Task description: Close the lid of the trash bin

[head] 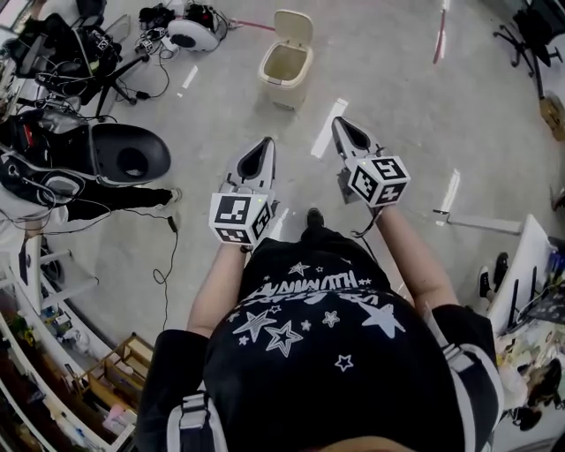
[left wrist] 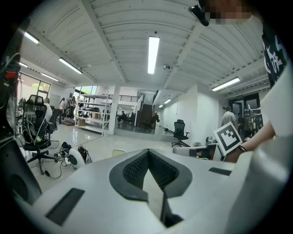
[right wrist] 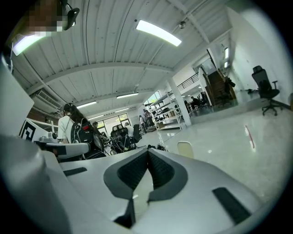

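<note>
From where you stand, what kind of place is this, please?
Probably a big open robotics lab or workshop. It has a wide glossy floor, office chairs, storage racks and a heap of cabled equipment. A trash bin stands open.

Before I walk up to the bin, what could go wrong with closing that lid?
1. The trash bin looks light and stands free on the floor. Pushing its upright lid sideways rather than down may slide or tip it.
2. The left gripper and right gripper are shut and empty, so a closed tip could slip off the lid's edge.
3. A loose cable trails on the floor at the left, which is a trip hazard.
</note>
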The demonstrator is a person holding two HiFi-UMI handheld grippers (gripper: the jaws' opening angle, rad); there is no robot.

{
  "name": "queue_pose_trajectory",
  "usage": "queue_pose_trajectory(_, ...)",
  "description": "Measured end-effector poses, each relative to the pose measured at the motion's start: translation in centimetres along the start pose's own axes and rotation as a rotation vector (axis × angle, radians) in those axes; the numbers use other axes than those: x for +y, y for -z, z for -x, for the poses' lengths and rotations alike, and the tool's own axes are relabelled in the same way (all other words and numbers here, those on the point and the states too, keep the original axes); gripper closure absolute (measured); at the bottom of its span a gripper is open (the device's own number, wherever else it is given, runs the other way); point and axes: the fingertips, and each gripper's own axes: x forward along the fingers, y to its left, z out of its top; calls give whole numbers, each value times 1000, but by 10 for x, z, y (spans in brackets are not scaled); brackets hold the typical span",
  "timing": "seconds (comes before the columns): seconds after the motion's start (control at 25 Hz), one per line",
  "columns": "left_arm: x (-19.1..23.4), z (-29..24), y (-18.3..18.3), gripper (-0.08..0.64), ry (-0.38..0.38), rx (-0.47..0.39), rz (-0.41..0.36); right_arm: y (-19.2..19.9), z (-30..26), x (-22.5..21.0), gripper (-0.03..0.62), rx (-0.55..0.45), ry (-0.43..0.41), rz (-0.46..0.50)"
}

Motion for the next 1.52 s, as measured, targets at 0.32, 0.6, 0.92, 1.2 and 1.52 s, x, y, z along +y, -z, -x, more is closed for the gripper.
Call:
queue_pose_trajectory(0.32,32,-54,-17,549,-38,0,-24,-15,-47,-43,597,23,13,-32)
queue_pose_trajectory(0.6,73,-96,-15,549,-23,0,14,-18,-91,-53,597,49,29,-12)
queue_pose_trajectory(0.92,124,-173,-25,549,41,14,15,-41,-165,-98,597,49,106,-25)
queue_pose_trajectory(1.2,195,-227,-36,549,80,30,39,-59,-244,-120,597,35,189,-62)
queue_pose_trajectory(1.52,258,-268,-34,549,96,43,96,-68,-286,-135,597,53,270,-57)
